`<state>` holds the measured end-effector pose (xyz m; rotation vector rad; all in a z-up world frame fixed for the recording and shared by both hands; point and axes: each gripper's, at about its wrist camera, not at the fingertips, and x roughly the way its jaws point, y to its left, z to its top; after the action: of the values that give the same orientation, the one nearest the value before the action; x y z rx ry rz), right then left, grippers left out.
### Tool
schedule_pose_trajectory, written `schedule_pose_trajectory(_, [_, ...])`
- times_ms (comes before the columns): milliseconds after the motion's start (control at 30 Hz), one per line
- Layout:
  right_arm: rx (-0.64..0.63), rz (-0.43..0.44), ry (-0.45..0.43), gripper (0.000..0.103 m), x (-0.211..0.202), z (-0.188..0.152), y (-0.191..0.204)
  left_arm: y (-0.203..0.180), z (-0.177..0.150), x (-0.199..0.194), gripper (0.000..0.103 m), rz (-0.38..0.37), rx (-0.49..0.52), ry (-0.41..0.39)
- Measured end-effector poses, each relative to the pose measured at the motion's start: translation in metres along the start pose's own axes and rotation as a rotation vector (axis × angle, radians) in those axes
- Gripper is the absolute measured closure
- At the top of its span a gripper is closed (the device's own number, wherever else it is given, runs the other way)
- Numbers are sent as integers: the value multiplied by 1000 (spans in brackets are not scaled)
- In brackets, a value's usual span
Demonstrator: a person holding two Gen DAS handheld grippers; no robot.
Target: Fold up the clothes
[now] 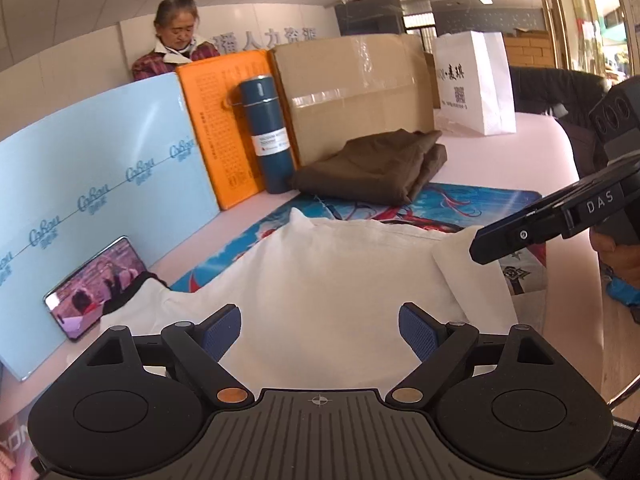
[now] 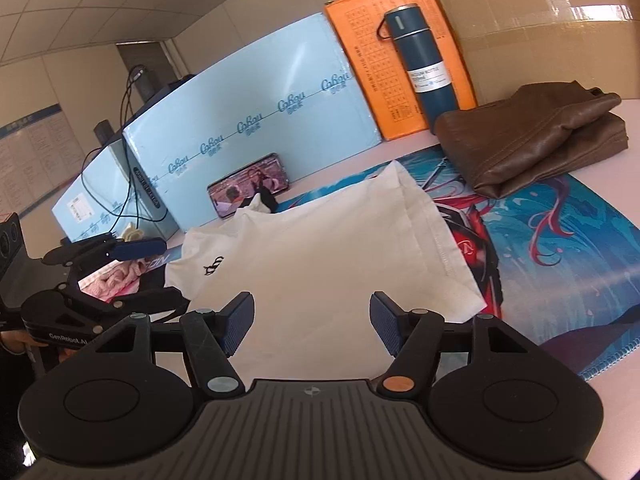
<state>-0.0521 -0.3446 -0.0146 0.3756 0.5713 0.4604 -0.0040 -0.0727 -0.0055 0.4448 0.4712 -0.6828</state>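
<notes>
On the printed desk mat [image 2: 560, 248], near the table's front edge, lies the white T-shirt [image 2: 320, 248], partly folded, with one hemmed edge turned over along its right side and a small dark logo showing at its left. Both claws hang released just above it: the right gripper [image 2: 312, 324] has its blue pads spread wide over the near hem, and the left gripper [image 1: 320, 328] is equally spread over the cloth's near left part, gripping nothing. Probably they are placed this way to take two spots on the near edge and carry it away for the next fold. Farther back, the brown garment [image 2: 532, 136] sits already folded beside the blue flask [image 2: 424, 64], apparently stacked clear of the working area.
</notes>
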Motion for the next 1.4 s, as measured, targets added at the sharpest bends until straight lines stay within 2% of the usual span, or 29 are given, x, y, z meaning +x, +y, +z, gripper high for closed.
schedule_pose_trajectory(100, [40,-33,-8,39,-2,3,-16,-16,2,34,15,-36,47,69])
schedule_pose_trajectory(167, [67,-55,-13,38,-4,5,-26,-27,0,47,15,-66,62,71])
schedule_pose_trajectory(333, [74,-100,0,37,-5,8,-35,-48,4,50,15,-143,62,29])
schedule_pose_trajectory(533, [52,-176,31,35,-4,8,-28,-78,5,41,14,-202,147,-53])
schedule_pose_trajectory(667, [52,-217,57,34,-6,2,-21,-93,2,37,11,-187,207,-88])
schedule_pose_trajectory(867, [29,-305,52,32,-7,-12,-8,-97,0,34,10,-189,240,-110])
schedule_pose_trajectory(967, [-4,-377,28,41,-7,-19,-2,-102,-2,31,9,-186,278,-127])
schedule_pose_trajectory(1033, [-22,-426,17,63,-8,-22,0,-105,-4,28,8,-180,299,-137])
schedule_pose_trajectory(1067, [-26,-442,13,67,-9,-23,0,-106,-4,27,8,-179,306,-141])
schedule_pose_trajectory(1133, [-28,-467,3,81,-13,-25,-2,-105,-5,25,8,-176,318,-143])
schedule_pose_trajectory(1200, [-23,-491,-11,94,-18,-28,-4,-99,-4,20,8,-145,318,-147])
schedule_pose_trajectory(1267, [-4,-496,-28,97,-24,-30,-7,-92,-3,15,8,-111,317,-151])
schedule_pose_trajectory(1400, [-6,-548,-55,98,-31,-32,-7,-46,-3,2,7,30,187,-128])
